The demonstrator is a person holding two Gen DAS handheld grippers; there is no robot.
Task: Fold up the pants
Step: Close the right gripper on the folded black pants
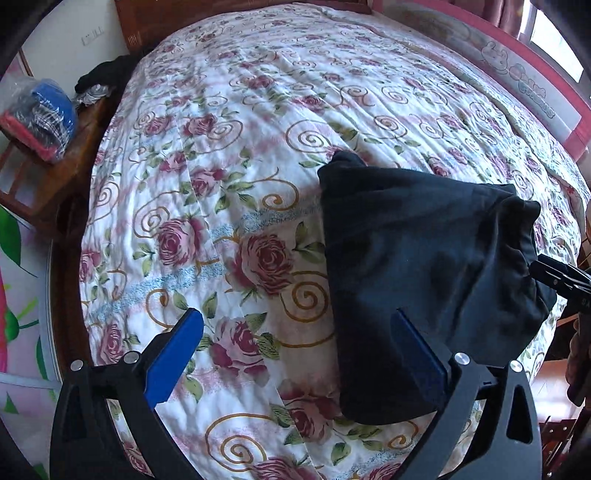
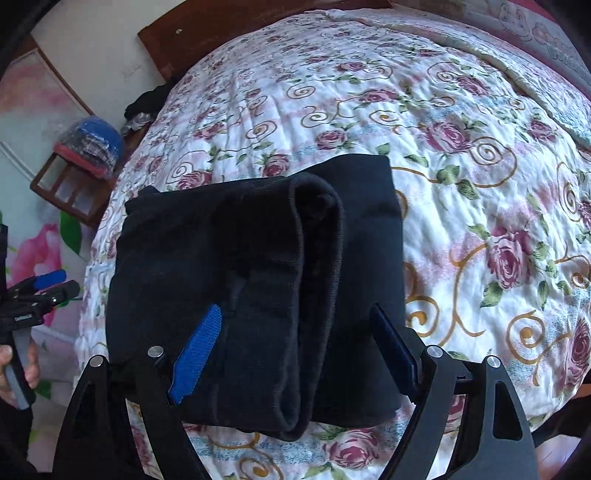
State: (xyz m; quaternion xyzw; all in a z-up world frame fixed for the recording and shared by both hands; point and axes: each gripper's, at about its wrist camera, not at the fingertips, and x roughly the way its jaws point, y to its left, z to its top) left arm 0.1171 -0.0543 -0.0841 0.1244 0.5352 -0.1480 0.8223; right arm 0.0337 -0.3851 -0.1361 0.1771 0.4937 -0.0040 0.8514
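The black pants (image 2: pixel 236 273) lie folded into a thick bundle on the floral bedspread (image 2: pixel 461 177), with a rolled fold running down the middle. My right gripper (image 2: pixel 295 326) hovers over the bundle with its jaws wide apart, the fold ridge between its blue fingers (image 2: pixel 195 354); nothing is pinched. In the left wrist view the pants (image 1: pixel 424 258) lie at the right. My left gripper (image 1: pixel 297 328) stands fully open beside their left edge, over bare bedspread (image 1: pixel 240 147). The right gripper's tip (image 1: pixel 557 275) shows at the pants' right side. The left gripper (image 2: pixel 50 284) appears at the far left, held by a hand (image 2: pixel 31 365).
A wooden headboard (image 1: pixel 133 26) stands at the far end. A wooden stand (image 1: pixel 40 173) left of the bed carries a plastic bag of clothes (image 1: pixel 40 118), with dark clothing (image 1: pixel 103 77) behind it. A pink cartoon-printed bumper (image 1: pixel 528 85) lines the bed's right side.
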